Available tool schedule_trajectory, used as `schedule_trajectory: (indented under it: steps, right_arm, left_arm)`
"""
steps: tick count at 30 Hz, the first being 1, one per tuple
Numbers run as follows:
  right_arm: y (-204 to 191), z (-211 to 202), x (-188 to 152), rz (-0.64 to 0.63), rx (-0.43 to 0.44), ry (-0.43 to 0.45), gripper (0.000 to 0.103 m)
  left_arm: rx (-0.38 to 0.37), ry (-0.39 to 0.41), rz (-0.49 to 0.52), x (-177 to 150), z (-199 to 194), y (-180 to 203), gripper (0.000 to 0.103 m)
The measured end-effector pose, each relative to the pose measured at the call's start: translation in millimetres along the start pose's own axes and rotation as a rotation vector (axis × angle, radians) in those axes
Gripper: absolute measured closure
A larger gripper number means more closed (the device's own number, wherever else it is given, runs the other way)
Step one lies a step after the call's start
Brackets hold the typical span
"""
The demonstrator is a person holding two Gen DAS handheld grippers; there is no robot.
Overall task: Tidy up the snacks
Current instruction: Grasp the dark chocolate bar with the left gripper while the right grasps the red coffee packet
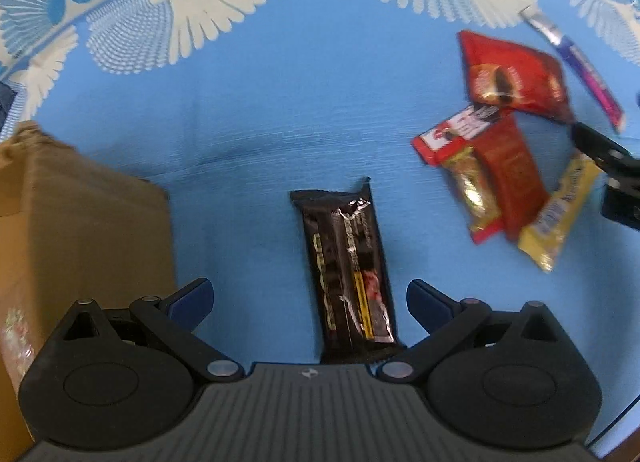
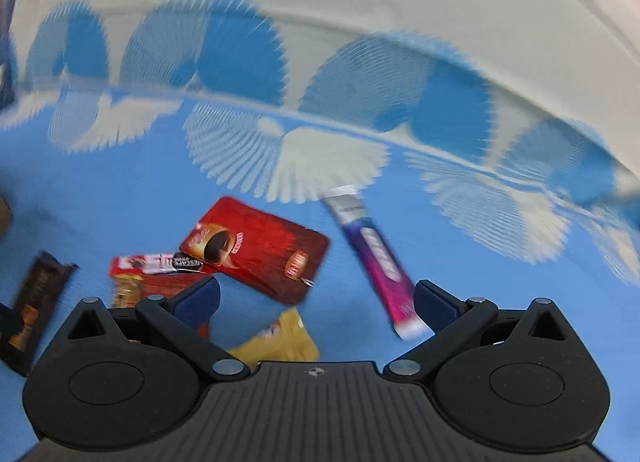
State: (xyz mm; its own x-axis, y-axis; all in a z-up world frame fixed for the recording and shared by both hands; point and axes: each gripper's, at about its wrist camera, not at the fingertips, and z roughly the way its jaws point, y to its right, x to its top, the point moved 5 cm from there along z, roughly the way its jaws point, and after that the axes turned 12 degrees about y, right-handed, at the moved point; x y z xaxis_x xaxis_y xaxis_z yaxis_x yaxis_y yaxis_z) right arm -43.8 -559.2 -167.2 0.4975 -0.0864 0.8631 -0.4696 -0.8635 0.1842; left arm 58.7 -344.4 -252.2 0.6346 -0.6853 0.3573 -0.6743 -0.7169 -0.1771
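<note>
- Left wrist view shows a dark snack bar (image 1: 347, 274) lying flat on the blue cloth (image 1: 248, 134), lengthwise between the spread fingers of the left gripper (image 1: 310, 298), its near end hidden under the gripper body.
- Left fingers stand wide apart and hold nothing; neither pad touches the wrapper.
- A brown cardboard box (image 1: 84, 230) stands just to the left of that gripper, probably where the snacks are to go.
- Up and to the right lies a loose cluster: a red coffee pouch (image 1: 516, 78), a red-and-white bar (image 1: 452, 130), a gold-and-red packet (image 1: 476, 194), a red packet (image 1: 512, 178) and a yellow wrapper (image 1: 560, 214), several overlapping.
- A purple-and-pink stick (image 1: 580, 66) lies apart beyond the pouch.
- Right wrist view is blurred; the right gripper (image 2: 318, 302) hangs above the cluster, fingers wide and empty, with the yellow wrapper (image 2: 280, 342) below them and the stick (image 2: 380, 262) close by the right finger.
- Judged step: sorting seems barely begun, since every visible snack is on the cloth, and the left gripper is lined up to pick the dark bar.
- Next move calls for lowering until the pads flank the bar's long sides, closing gently on the slippery wrapper, then carrying it to the box.
</note>
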Motion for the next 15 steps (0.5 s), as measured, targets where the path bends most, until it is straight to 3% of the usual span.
schedule_trajectory:
  steps: [3,6,8,13,15]
  right_arm:
    - [-11.6,42.3,-1.4,-0.100,0.061,-0.078,0.000]
    - [-23.5,71.4,-0.6,-0.193,0.095,-0.098,0.000]
    - [-24.9,81.1,9.1,-0.171,0.137,-0.057,0.000]
    - [-19.9,111.8,18.5,0.003,0.185,-0.083,0.000]
    - [-19.2,111.9,16.9,0.035,0.178,-0.048,0.000]
  left_arm:
    - [-0.005,-0.036,0.011,-1.6,21.5,-0.5,0.000]
    - [-0.020,-0.045,-0.001,-2.8,33.2,-3.1,0.000]
    - [-0.044,-0.044,-0.017,-0.5,35.7,-6.1,0.000]
    - [-0.099,-0.071,-0.068,1.5,43.9,-17.4,0.000]
    - [-0.103,-0.070,-0.073,1.6,45.4,-20.3,0.000]
